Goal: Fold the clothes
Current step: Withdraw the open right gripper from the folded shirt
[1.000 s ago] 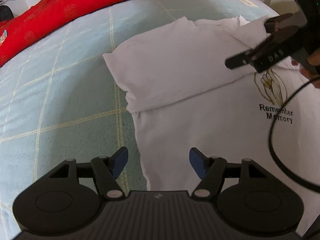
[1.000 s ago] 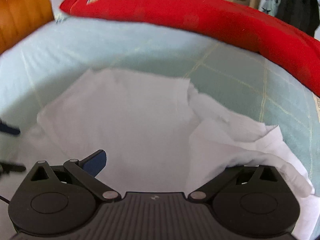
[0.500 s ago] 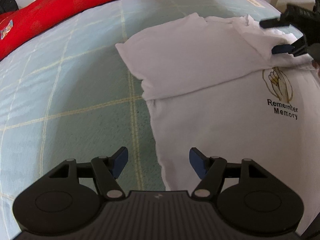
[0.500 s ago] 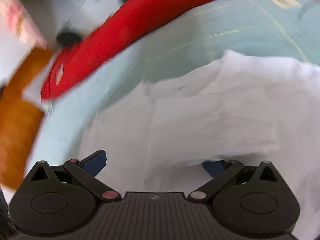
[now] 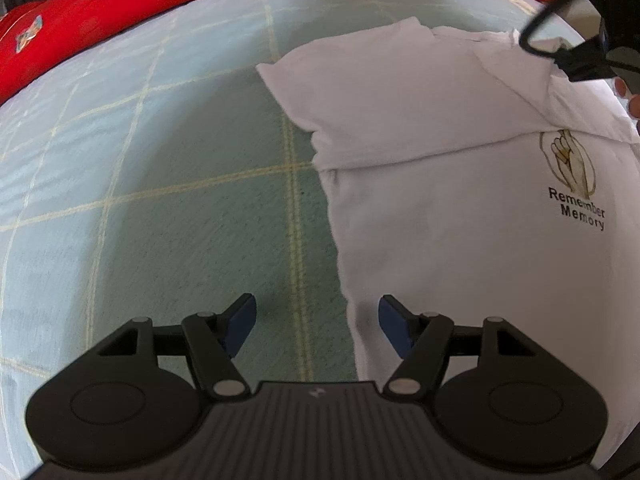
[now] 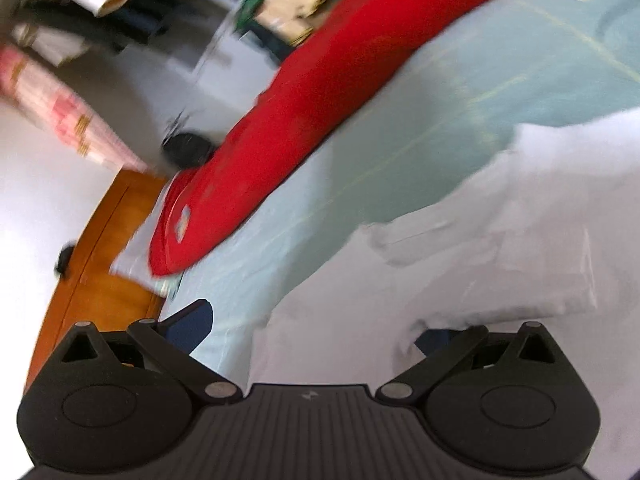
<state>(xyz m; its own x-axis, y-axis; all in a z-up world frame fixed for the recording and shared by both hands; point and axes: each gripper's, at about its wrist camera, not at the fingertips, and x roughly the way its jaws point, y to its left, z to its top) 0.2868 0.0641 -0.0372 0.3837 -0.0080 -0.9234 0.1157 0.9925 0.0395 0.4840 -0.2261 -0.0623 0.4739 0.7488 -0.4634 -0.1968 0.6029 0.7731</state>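
A white T-shirt with a "Remember Memory" print lies on the bed, one sleeve folded in across its chest. My left gripper hovers open over the sheet at the shirt's left edge. That hem runs just inside its right fingertip. In the blurred, tilted right wrist view, the shirt fills the right side. My right gripper is open, and a cloth fold drapes over its right fingertip. The right gripper also shows at the top right of the left wrist view, above the shirt's shoulder.
The bed has a pale green checked sheet. A long red quilt lies along its far side. A wooden board and room clutter sit beyond the bed. A black cable loops near the right gripper.
My left gripper has shifted left, so the shirt's edge now sits by its right finger. My right gripper has swung and tilted hard, moving off toward the shirt's far right shoulder.
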